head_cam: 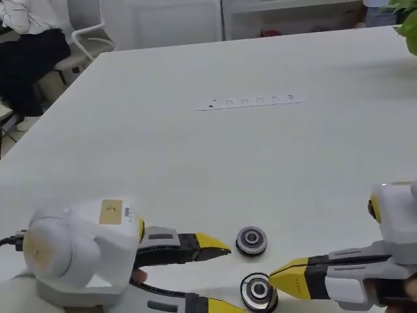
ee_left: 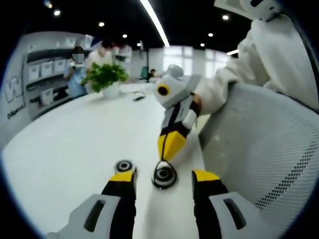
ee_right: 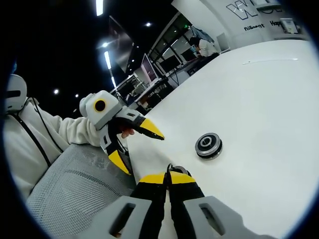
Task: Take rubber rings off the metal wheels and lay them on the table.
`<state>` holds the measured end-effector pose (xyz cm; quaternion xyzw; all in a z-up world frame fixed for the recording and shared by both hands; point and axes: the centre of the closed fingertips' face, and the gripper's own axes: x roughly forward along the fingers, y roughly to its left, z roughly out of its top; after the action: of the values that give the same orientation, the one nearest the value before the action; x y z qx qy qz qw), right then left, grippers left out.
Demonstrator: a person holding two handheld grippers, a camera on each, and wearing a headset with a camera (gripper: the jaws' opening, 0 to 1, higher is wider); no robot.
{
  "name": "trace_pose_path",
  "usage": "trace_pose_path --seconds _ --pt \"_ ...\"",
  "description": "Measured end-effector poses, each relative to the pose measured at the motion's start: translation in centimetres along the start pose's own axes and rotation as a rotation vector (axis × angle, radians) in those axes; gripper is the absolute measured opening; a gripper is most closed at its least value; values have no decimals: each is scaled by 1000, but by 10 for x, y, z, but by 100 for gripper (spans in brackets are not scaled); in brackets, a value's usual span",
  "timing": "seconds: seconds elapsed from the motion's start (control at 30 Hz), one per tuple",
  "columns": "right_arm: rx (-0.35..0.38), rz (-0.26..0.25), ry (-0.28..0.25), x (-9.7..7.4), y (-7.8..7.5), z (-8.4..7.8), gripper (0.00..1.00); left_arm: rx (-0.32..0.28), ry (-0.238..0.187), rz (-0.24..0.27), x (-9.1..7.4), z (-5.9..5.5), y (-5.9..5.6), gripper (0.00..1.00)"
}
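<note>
Ring removal in hand: the left claw [ee_left: 164, 176], jaws apart, straddles a wheel [ee_left: 163, 177] on the worktop [head_cam: 260, 163], while the right claw [ee_right: 171, 175], jaws together, apparently pinches its rubber ring [ee_right: 171, 168], so next comes a steady pull clear.

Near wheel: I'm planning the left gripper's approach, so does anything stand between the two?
Nothing visible does. The near wheel lies on the table just ahead of the open left gripper. The right gripper meets it from the opposite side, and the second wheel lies aside.
</note>
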<state>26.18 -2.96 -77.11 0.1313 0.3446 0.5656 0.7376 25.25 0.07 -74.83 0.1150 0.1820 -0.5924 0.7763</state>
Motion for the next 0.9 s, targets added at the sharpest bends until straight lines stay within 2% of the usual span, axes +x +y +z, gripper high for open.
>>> trace_pose_path --seconds 0.13,0.23,0.47,0.53,0.7,0.9 --pt "2 6 -22 -3 4 7 0 -9 -31 39 -12 9 5 49" --pt "0 3 -32 -4 5 10 0 -7 -38 57 -22 12 5 51" --pt "1 2 -55 -6 9 18 0 -12 -29 102 -38 7 -1 61" --pt "1 1 -60 -7 10 20 0 -17 -41 112 -42 9 -3 62" --pt "-2 -2 -72 -10 14 25 0 -41 -70 154 -52 14 3 66" --pt "-3 -11 -74 -12 17 30 0 -69 -86 189 -64 11 9 72"
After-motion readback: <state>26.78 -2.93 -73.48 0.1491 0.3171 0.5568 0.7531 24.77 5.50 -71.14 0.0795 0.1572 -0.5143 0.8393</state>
